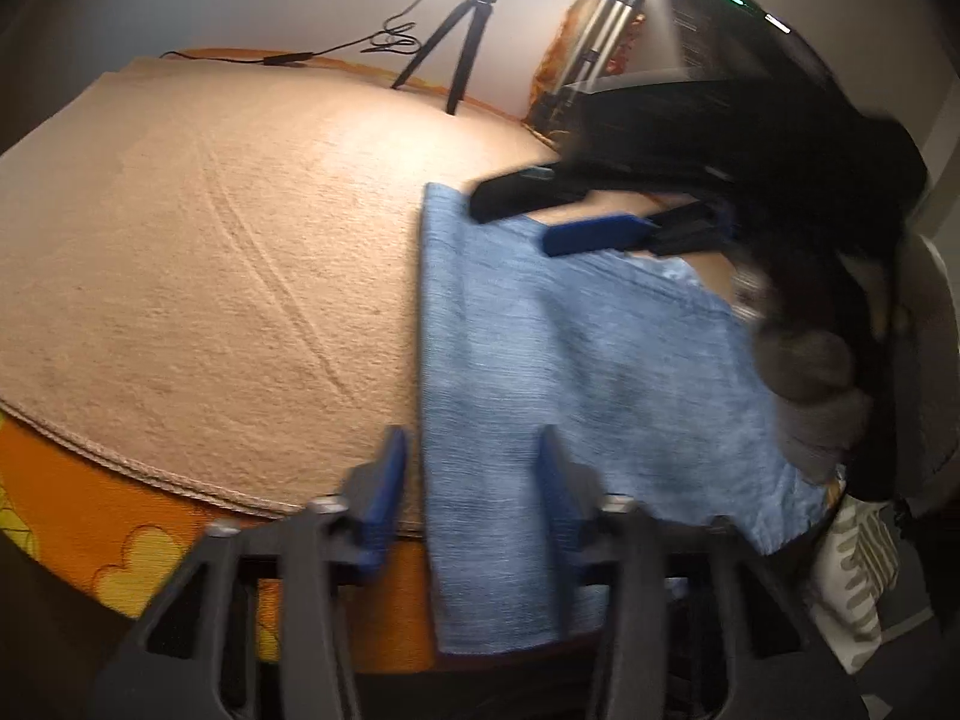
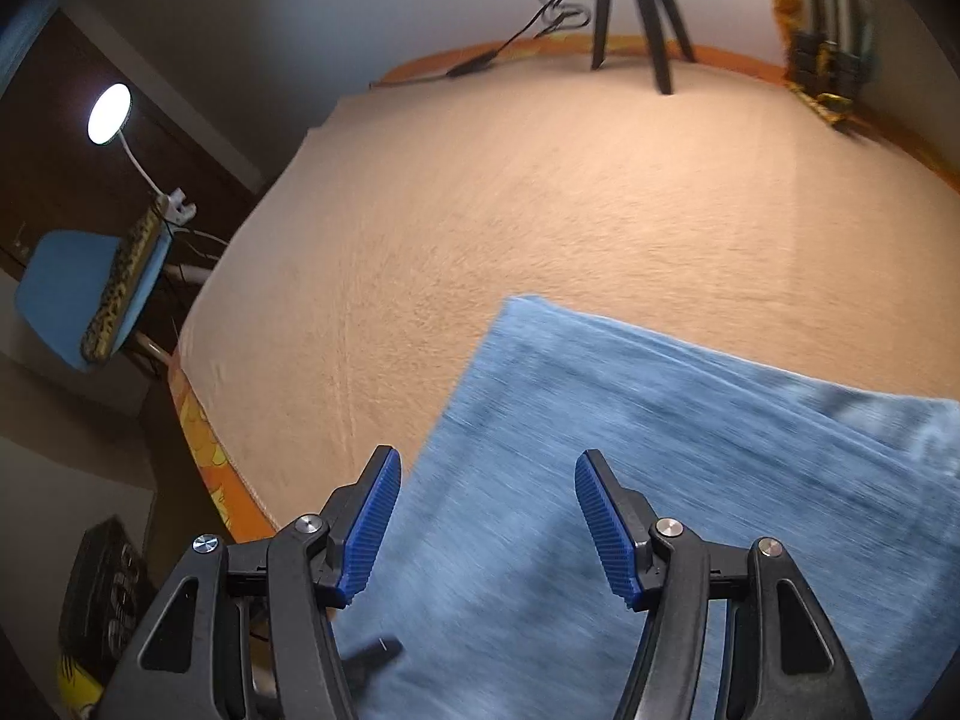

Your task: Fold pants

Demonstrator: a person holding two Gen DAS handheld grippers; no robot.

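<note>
Light blue denim pants point(image 1: 576, 360) lie folded into a flat rectangle on a beige cloth point(image 1: 210, 252). My left gripper point(image 1: 471, 450) is open and empty, its jaws standing either side of the pants' left edge at the near end. My right gripper point(image 1: 516, 216) shows in the left wrist view at the pants' far end, open, held above the cloth. In the right wrist view the right gripper point(image 2: 486, 480) is open and empty just above the pants point(image 2: 690, 480), close to their left edge.
The beige cloth point(image 2: 540, 210) covers an orange patterned bed point(image 1: 72, 516). A black tripod point(image 1: 462, 24) and a cable point(image 1: 336, 48) stand at the far edge. A lamp point(image 2: 109, 105) and a blue chair point(image 2: 66, 294) are off the left side.
</note>
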